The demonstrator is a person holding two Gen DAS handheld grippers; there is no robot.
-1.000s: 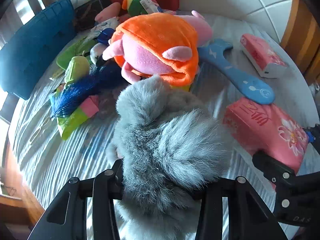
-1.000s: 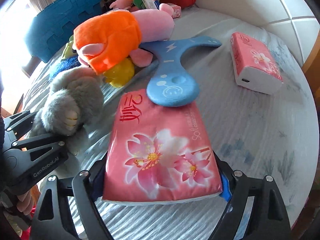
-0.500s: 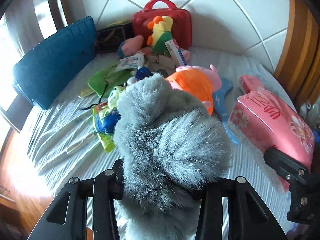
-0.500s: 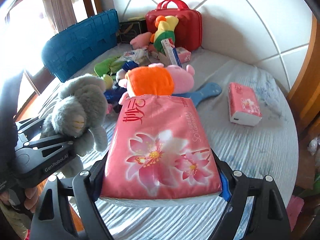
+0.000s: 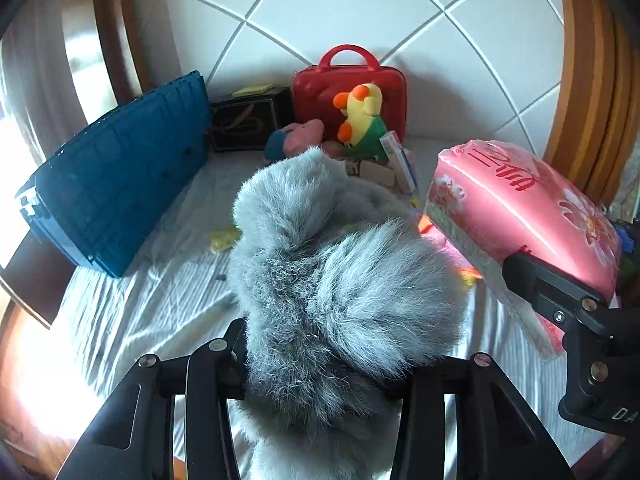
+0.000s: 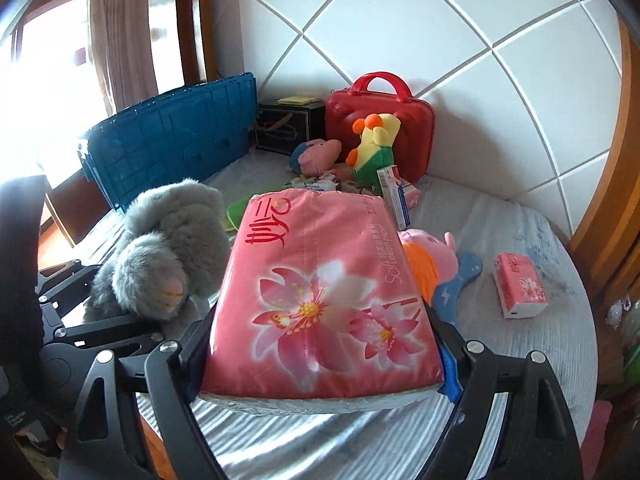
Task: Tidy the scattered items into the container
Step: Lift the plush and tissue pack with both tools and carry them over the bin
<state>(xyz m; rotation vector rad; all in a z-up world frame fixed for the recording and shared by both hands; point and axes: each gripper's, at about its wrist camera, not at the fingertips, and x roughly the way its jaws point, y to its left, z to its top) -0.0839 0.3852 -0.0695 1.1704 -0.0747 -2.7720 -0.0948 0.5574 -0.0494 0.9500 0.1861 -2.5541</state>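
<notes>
One striped bed [image 6: 500, 216] against white tiled wall. One blue crate [image 6: 172, 132] at far left. Left gripper [image 5: 320, 376] clamps grey plush [image 5: 332, 264]; right gripper [image 6: 320, 356] clamps pink tissue pack [image 6: 320, 296], both raised. Second, smaller tissue pack [image 6: 519, 290] lies on bed.

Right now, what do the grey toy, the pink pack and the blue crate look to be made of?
Grey toy: long, fluffy synthetic-looking fur, matte, squashing softly in the left gripper.
Pink pack: thin glossy plastic wrap with printed flowers and glare; the white layered end suggests tissues. The right gripper holds it.
Blue crate: rigid moulded plastic with ribbed grid walls and a dull sheen.
</notes>
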